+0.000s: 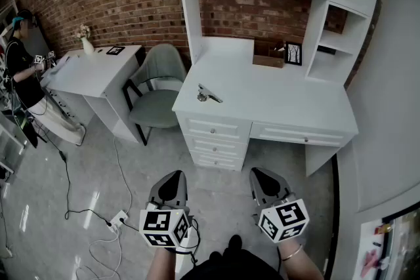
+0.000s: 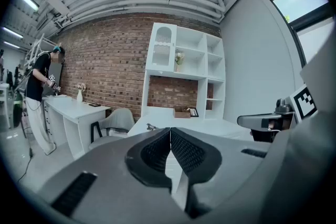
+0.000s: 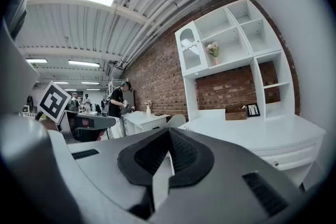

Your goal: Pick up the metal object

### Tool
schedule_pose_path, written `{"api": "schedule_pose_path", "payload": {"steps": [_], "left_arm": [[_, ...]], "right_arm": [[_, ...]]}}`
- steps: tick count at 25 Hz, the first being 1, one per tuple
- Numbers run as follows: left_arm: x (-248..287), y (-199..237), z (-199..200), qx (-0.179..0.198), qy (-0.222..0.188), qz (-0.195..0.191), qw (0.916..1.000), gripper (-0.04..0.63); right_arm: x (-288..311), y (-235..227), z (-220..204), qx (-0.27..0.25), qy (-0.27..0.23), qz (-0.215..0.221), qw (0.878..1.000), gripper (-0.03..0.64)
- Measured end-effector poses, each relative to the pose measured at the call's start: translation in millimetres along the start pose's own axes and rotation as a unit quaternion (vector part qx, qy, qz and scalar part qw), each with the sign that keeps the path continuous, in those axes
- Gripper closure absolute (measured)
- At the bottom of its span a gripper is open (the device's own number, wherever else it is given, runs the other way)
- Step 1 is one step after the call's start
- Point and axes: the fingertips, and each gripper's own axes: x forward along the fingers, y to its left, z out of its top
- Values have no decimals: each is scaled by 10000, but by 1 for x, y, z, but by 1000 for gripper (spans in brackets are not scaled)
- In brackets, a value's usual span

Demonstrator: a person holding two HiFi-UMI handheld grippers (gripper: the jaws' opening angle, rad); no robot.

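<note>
A small metal object [image 1: 209, 96] lies on the white desk [image 1: 275, 101], near its left front part; it also shows tiny in the left gripper view as the metal object [image 2: 151, 127]. Both grippers hang low over the floor, well short of the desk. My left gripper [image 1: 172, 179] is shut with nothing between its jaws, seen close up as the left gripper [image 2: 170, 131]. My right gripper [image 1: 261, 174] is likewise shut and empty, and its own view shows the right gripper [image 3: 168, 131] with tips touching.
A grey chair [image 1: 156, 85] stands left of the desk. A second white table [image 1: 95, 72] with a vase is further left, a person [image 1: 21, 69] beside it. Cables and a power strip [image 1: 118, 220] lie on the floor. A box and framed picture [image 1: 293, 53] sit at the desk's back.
</note>
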Motion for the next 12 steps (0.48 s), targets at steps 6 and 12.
{"api": "schedule_pose_path", "payload": {"steps": [6, 12], "left_arm": [[24, -8, 1, -47, 46, 101, 9999, 584], [48, -7, 8, 69, 93, 226, 9997, 584]], "right_arm": [[8, -24, 4, 138, -28, 96, 9999, 612], [19, -45, 9, 169, -122, 90, 9997, 612]]}}
